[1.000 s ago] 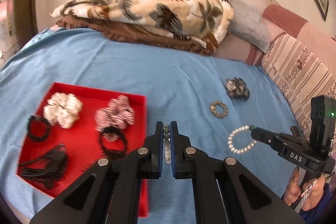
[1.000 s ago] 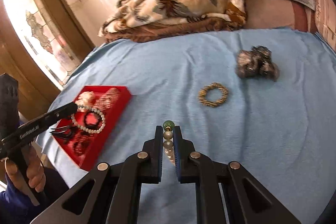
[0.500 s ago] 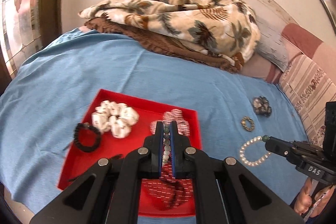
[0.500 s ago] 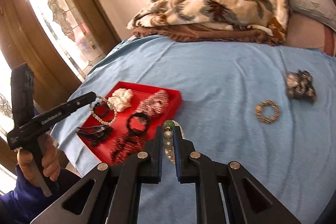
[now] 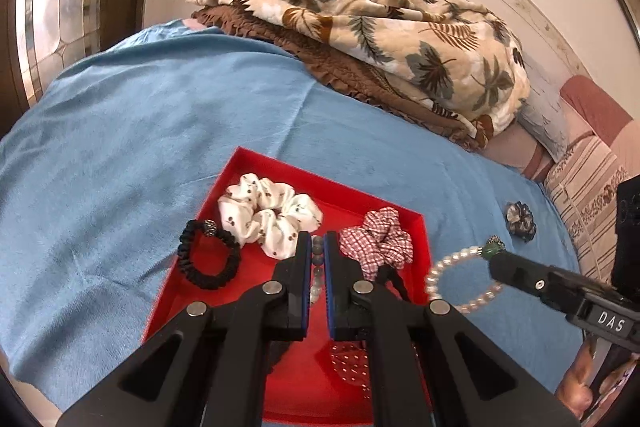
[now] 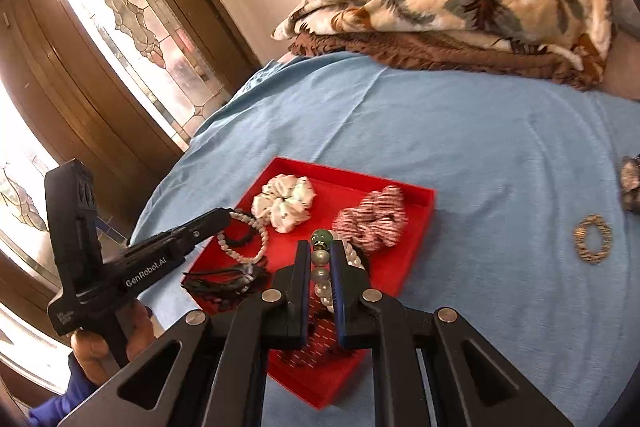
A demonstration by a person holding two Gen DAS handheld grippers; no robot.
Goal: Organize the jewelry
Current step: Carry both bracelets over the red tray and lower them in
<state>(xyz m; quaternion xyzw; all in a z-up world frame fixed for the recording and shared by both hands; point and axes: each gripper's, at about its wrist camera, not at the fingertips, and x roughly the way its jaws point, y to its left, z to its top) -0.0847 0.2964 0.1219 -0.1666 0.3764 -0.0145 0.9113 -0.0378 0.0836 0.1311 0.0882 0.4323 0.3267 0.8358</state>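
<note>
1. The left gripper [image 5: 318,255] has its black jaws closed on a bracelet of pale grey-white beads [image 5: 317,269], which hangs between the blue pads above the red tray.
2. The right gripper [image 6: 320,259] is clamped on a pearl-white bead bracelet with one green bead [image 6: 321,269]; from the left wrist view this loop [image 5: 460,279] hangs off the jaw tips just beside the tray's right edge.
3. A hand [image 6: 100,347] with a blue sleeve holds the left gripper's handle at the lower left of the right wrist view.
4. The shallow square red tray [image 5: 248,163] lies on the bed's light blue sheet [image 5: 120,147], directly under both grippers.
5. Inside the tray, nearest the grippers, lie dark tangled hair ties [image 6: 224,279] and a red dotted fabric piece [image 5: 350,363].
6. Farther in the tray lie a black braided elastic band [image 5: 208,259], a white printed fabric scrunchie [image 5: 268,213] and a red-and-white checked scrunchie [image 5: 378,241].
7. On the sheet, well apart from the tray to its right, lie a gold-brown beaded ring bracelet [image 6: 592,239] and a dark grey patterned scrunchie [image 5: 520,221].
8. At the far side a cream leaf-print blanket [image 5: 380,27] is piled on a brown one.
</note>
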